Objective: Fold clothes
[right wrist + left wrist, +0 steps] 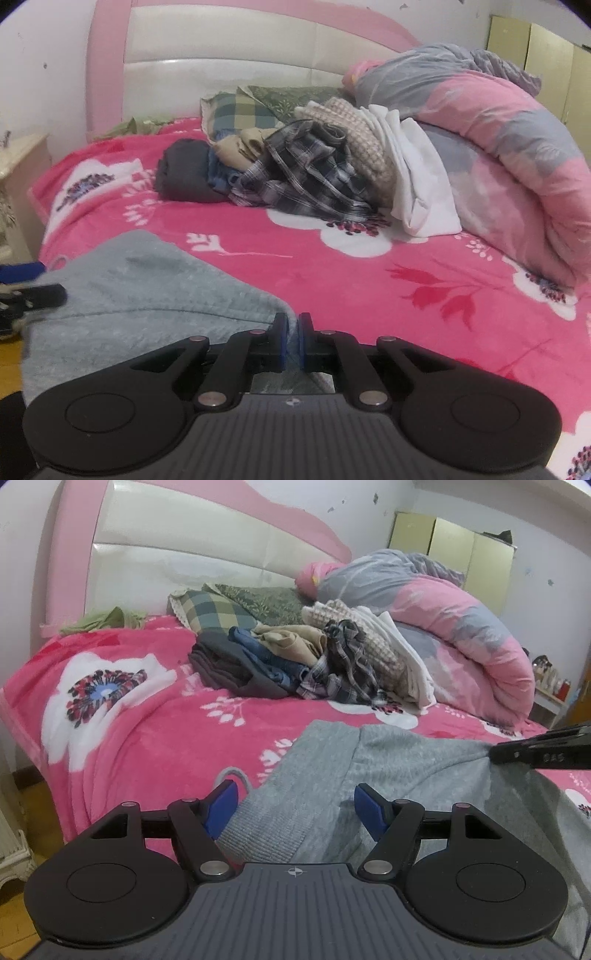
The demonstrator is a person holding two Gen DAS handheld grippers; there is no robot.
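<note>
Home bedroom: a bed [129,709] with pink floral blanket and padded headboard [177,554], a rolled quilt [461,635] and heaped clothes [295,657] toward its head edge, wardrobe [454,550] against the wall.

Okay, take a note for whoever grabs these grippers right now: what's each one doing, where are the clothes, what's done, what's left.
Right gripper: shut on an edge of the grey fleece sweatshirt, lifting it off the pink floral blanket.
Left gripper: open, fingers either side of the sweatshirt's ribbed hem, not gripping.
Heap of unfolded clothes sits mid-bed, in front of the rolled pink and grey duvet.
Done: no folded item visible.
Left: fold the sweatshirt, then the heap.
</note>
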